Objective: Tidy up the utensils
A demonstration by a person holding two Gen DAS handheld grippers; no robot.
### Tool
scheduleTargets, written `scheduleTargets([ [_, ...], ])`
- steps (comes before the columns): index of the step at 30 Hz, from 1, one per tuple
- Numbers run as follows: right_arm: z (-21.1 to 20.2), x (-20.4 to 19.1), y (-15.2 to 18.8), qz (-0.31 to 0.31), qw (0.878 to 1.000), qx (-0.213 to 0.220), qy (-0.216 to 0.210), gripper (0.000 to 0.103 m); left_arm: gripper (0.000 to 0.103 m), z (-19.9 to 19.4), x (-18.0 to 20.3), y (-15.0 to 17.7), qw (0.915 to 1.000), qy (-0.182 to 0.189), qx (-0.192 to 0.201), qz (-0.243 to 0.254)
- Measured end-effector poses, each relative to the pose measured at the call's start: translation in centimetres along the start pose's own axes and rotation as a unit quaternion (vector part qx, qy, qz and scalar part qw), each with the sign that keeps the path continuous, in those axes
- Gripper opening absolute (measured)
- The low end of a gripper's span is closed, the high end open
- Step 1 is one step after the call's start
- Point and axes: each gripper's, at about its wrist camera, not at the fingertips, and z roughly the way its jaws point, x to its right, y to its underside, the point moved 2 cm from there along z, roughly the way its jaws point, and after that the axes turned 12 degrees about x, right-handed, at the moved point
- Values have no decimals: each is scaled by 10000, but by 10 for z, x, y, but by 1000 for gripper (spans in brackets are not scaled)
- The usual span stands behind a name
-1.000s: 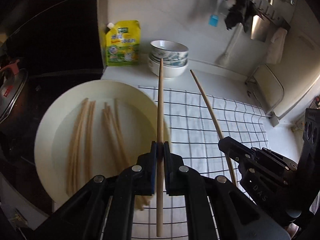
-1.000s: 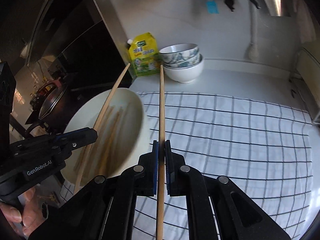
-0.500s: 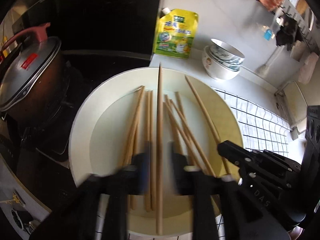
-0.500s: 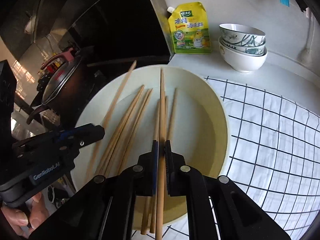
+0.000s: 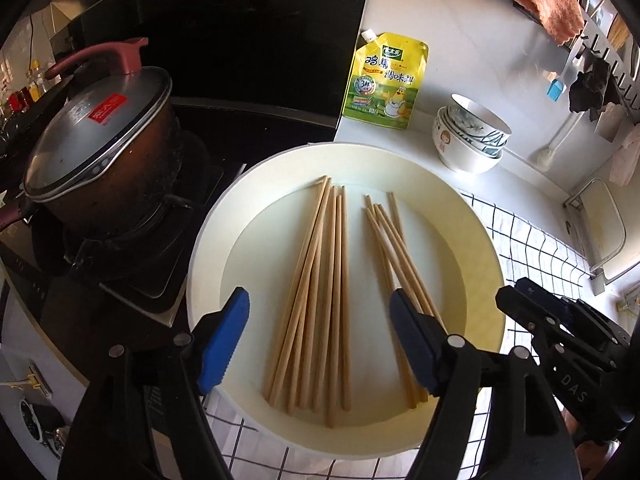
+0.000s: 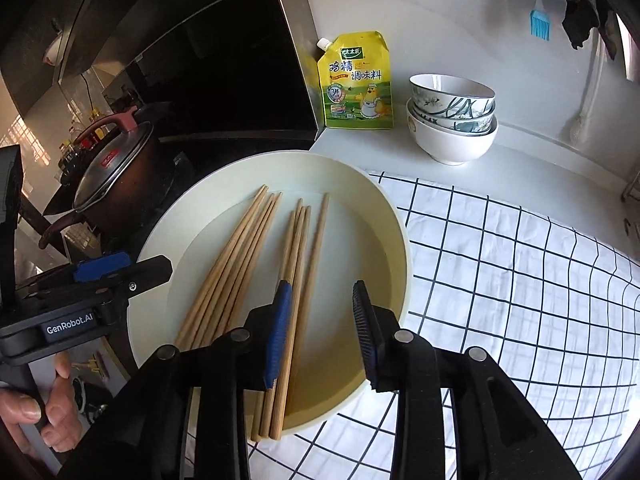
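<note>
I have both grippers over the cream plate, where the wooden chopsticks lie in two loose bundles. My left gripper is spreading its jaws wide and grips nothing. My right gripper is opening too, pads clear of the chopsticks beneath.

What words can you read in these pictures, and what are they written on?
"GenRobot.AI": on the left gripper, seen from the right wrist.
"DAS": on the right gripper, seen from the left wrist.
"鸡精调味料": big letters on the yellow seasoning pouch.
"太太乐": green badge on the pouch.
"3": in the pouch's round badge; the small print is too tiny to read.
Red sticker on the pot lid: too blurred to read.
</note>
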Motion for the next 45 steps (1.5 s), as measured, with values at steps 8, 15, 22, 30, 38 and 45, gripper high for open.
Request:
scheduleTargets([
  [8,-13,-9,8,-132,9999,10,-3,32,72,-12,4,4,9999,-82,44,75],
  [15,-21,-13,9,-180,9998,72,0,33,72,-21,7,3,9998,-138,108,135],
  [22,-29,-17,8,-240,9996,139,7,37,78,-31,7,4,9995,-188,178,187],
  [30,-34,-20,9,-301,9994,122,95,49,84,-40,6,3,9988,-338,266,247],
  [38,-38,-22,9,-300,9994,123,125,58,90,-51,5,1,9972,-534,441,293],
  [45,-41,-22,7,-284,9993,144,173,59,93,-55,6,1,9966,-601,476,309],
])
